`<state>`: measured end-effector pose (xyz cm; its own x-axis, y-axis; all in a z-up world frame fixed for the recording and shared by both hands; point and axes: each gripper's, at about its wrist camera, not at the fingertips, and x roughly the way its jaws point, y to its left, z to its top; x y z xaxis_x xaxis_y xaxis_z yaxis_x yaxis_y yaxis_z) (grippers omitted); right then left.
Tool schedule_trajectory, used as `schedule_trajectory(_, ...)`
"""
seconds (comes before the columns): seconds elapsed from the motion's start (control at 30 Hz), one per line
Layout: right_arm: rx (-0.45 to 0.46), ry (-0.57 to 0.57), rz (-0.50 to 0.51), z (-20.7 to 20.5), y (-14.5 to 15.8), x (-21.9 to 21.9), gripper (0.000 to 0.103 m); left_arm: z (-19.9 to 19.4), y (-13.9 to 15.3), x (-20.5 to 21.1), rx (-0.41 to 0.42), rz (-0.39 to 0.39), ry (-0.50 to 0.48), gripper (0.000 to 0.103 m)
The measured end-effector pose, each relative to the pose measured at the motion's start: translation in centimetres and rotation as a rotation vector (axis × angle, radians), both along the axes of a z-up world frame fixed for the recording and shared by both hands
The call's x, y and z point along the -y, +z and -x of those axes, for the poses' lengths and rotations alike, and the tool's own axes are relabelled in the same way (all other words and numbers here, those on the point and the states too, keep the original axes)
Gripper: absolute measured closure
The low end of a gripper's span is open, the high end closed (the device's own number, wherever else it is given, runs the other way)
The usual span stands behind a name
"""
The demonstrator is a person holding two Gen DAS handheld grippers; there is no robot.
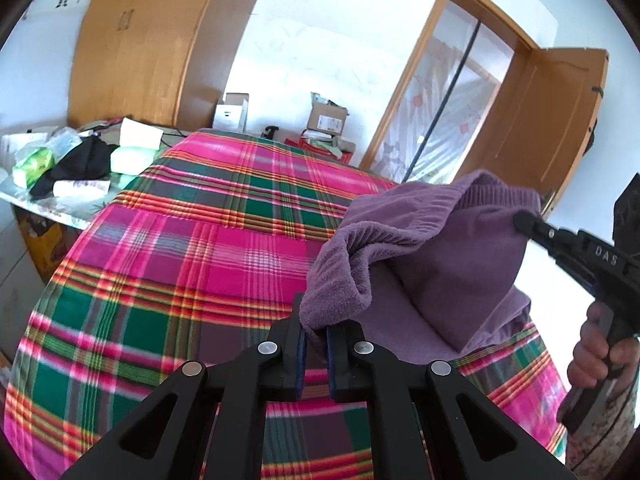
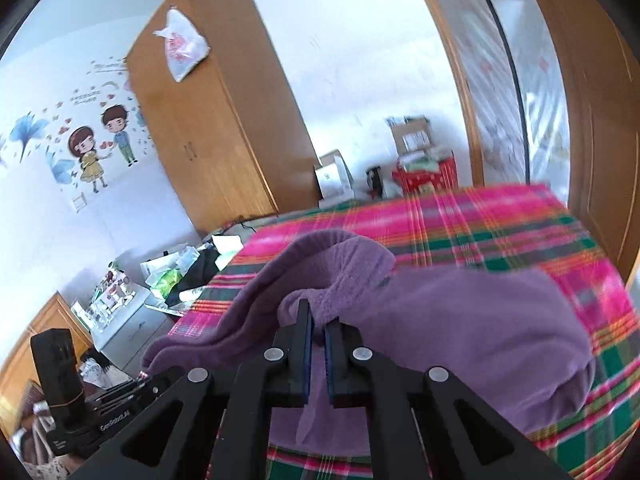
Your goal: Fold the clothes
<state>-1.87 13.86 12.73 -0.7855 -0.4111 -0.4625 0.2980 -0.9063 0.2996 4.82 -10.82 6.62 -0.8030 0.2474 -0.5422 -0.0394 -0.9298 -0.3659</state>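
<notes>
A purple fleece garment hangs lifted above the bed with the pink and green plaid cover. My left gripper is shut on one edge of it. My right gripper shows in the left wrist view at the right, pinching the garment's far upper corner. In the right wrist view my right gripper is shut on a bunched edge of the garment, which drapes down onto the plaid cover. The left gripper's body shows at the lower left there; its fingertips are hidden by cloth.
A cluttered side table with a black cloth and packets stands left of the bed. A wooden wardrobe stands behind it. Cardboard boxes sit past the bed's far end. An open wooden door is at the right.
</notes>
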Motion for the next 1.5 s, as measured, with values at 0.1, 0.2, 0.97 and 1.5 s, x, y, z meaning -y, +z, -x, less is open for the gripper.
schedule_trajectory(0.1,-0.05,0.019,-0.028,-0.3,1.7,0.8,0.098,-1.0,0.3,0.3,0.002,-0.026,0.013,0.095)
schedule_trajectory(0.2,-0.091,0.042,-0.054,-0.3,3.1,1.7,0.098,-2.3,0.5,0.8,-0.001,-0.053,0.032,0.095)
schedule_trajectory(0.97,-0.093,0.249,-0.478,11.0,1.2,16.1,0.098,-6.2,-3.0,5.4,0.144,-0.163,0.193,0.095)
schedule_trajectory(1.5,-0.007,0.367,-0.709,18.2,-6.2,26.7,0.098,-6.7,-5.4,9.4,0.217,-0.213,0.291,0.096)
